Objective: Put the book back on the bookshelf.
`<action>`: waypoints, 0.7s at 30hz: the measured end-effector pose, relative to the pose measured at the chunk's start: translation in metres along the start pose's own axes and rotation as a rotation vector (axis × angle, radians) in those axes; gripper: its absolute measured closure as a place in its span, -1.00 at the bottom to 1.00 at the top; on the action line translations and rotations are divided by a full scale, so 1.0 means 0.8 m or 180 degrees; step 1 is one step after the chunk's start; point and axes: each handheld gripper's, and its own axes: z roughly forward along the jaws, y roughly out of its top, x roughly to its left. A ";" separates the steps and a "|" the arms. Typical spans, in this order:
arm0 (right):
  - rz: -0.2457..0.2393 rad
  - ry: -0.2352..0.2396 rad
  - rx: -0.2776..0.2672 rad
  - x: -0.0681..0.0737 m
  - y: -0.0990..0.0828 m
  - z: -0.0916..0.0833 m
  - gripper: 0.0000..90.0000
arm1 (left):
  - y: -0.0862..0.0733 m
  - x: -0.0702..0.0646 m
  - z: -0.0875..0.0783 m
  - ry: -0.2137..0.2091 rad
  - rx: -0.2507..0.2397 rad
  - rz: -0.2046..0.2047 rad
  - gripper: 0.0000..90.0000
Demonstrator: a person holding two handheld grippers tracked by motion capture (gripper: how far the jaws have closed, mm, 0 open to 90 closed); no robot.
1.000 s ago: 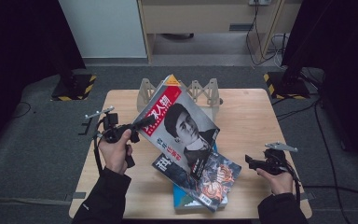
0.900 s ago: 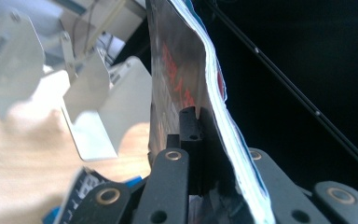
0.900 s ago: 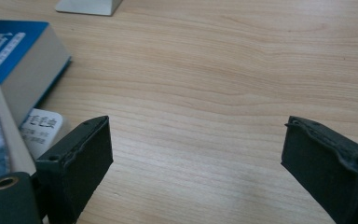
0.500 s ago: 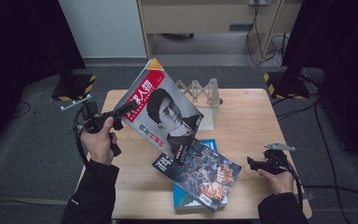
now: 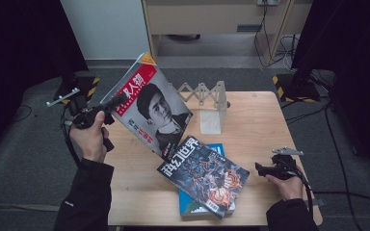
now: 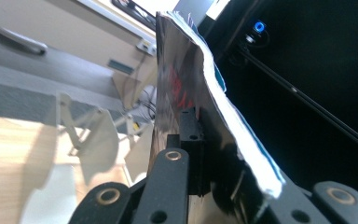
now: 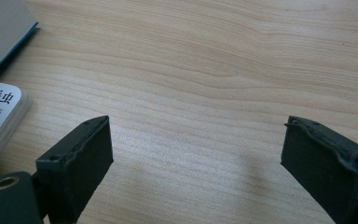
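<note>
The left gripper [image 5: 112, 103] pinches the edge of a glossy magazine with a red title band and a portrait cover [image 5: 151, 110], holding it tilted in the air above the far left part of the light wooden table [image 5: 255, 125]. In the left gripper view its black jaws clamp the magazine's [image 6: 200, 112] stacked pages edge-on. The right gripper [image 5: 265, 169] rests low at the near right of the table, jaws spread wide over bare wood. A dark illustrated magazine [image 5: 203, 174] lies on a blue book [image 5: 192, 207] at the near centre, and a pale folding rack [image 5: 207, 103] stands farther back.
</note>
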 end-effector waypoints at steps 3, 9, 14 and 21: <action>-0.0021 -0.0006 0.0005 0.000 -0.001 0.001 -0.80 | 0.011 -0.001 -0.004 0.0101 -0.0079 0.0098 0.91; -0.0034 -0.0002 0.0020 0.000 -0.001 0.002 -0.80 | 0.033 -0.004 -0.005 0.0313 -0.0186 0.0317 0.91; -0.0027 0.0002 0.0035 0.001 -0.001 0.002 -0.80 | 0.040 0.001 -0.002 0.0391 -0.0245 0.0359 0.91; -0.0026 0.0011 0.0043 0.001 -0.001 0.002 -0.80 | 0.042 0.005 0.007 0.0548 -0.0267 0.0489 0.91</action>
